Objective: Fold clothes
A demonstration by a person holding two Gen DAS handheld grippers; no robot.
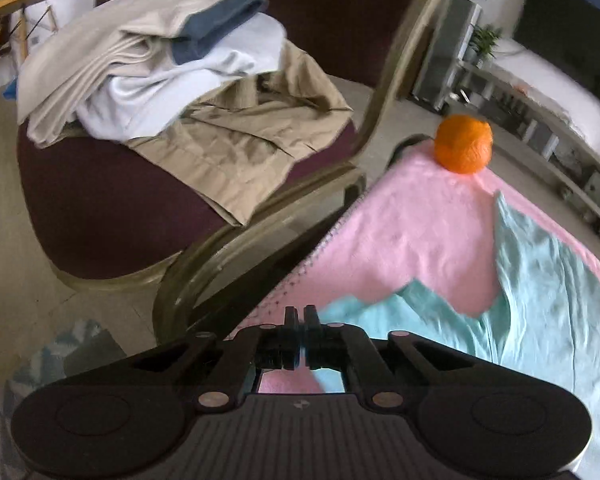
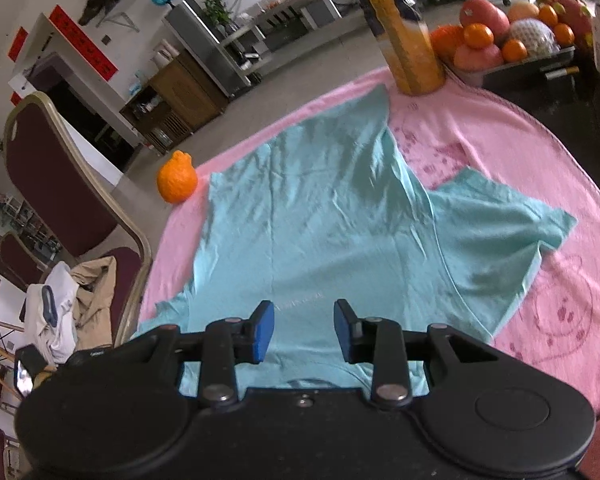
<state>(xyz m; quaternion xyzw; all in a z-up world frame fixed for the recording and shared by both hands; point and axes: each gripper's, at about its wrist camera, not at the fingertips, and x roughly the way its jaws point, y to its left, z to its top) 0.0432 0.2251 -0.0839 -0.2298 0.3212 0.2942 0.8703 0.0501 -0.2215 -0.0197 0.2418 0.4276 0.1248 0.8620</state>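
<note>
A teal T-shirt [image 2: 320, 220] lies spread front-up on a pink blanket [image 2: 500, 152], one sleeve reaching out to the right. My right gripper [image 2: 304, 320] hovers over the shirt's near part, open, and its blue pads [image 2: 265, 332] touch nothing. In the left wrist view the same teal T-shirt [image 1: 540, 320] covers the right side of the pink blanket [image 1: 400, 220]. My left gripper [image 1: 301, 314] is at the shirt's near-left edge with its jaws together. I see no cloth between its fingertips, though teal fabric lies just right of and beneath them.
A dark red chair [image 1: 100, 208] to the left carries a pile of beige, white and blue clothes [image 1: 160, 80]. An orange [image 1: 464, 144] sits on the blanket's far corner. In the right wrist view a yellow package [image 2: 404, 40] and a fruit tray [image 2: 512, 68] stand beyond the shirt.
</note>
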